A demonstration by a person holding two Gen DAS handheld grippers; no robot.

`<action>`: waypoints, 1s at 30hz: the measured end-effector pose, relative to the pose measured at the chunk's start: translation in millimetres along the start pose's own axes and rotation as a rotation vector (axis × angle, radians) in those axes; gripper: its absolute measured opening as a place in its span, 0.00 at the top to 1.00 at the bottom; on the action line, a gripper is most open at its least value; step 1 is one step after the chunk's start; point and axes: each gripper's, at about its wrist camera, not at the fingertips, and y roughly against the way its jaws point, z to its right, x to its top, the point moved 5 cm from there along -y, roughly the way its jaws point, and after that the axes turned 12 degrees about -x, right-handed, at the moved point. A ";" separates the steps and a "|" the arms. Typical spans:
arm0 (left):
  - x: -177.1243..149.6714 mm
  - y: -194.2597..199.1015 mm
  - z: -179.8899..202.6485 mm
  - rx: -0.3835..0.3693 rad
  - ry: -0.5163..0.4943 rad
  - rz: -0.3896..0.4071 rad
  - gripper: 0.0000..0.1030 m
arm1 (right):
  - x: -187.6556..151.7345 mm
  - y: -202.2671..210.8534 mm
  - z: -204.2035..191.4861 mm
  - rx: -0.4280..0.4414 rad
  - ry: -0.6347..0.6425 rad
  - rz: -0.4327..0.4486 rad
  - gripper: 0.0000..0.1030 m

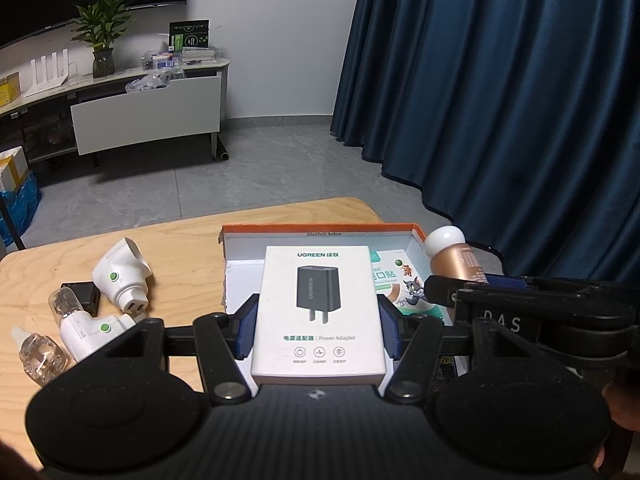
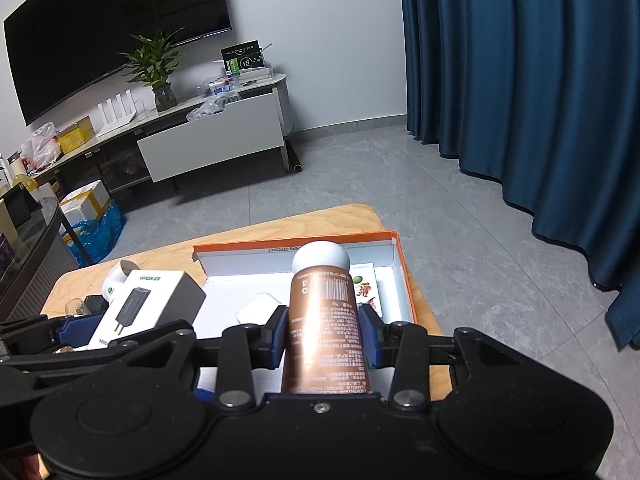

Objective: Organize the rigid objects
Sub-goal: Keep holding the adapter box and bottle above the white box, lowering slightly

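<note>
The power adapter box (image 1: pixel 318 312) is white, printed with a black charger and green lettering. The tube (image 2: pixel 326 320) is glossy copper-brown with a white cap and fine dark print. The open carton (image 2: pixel 394 264) is orange outside and white inside, holding a packet (image 1: pixel 404 284) with cartoon animals on pale green. The table (image 1: pixel 180 240) shows light wood grain. Two plugs (image 1: pixel 120 276) are white with green buttons. The curtain (image 1: pixel 500 80) is deep blue.
</note>
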 end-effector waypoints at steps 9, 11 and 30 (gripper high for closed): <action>-0.8 1.2 4.7 -0.004 -0.005 0.001 0.42 | 2.7 -0.4 0.3 -0.002 -0.003 0.001 0.54; -1.3 1.2 5.9 -0.005 -0.006 0.001 0.42 | 2.6 -0.5 0.3 -0.001 -0.005 -0.001 0.54; -6.5 0.5 12.6 -0.020 -0.015 -0.012 0.42 | 9.4 2.4 3.9 0.002 -0.014 0.000 0.54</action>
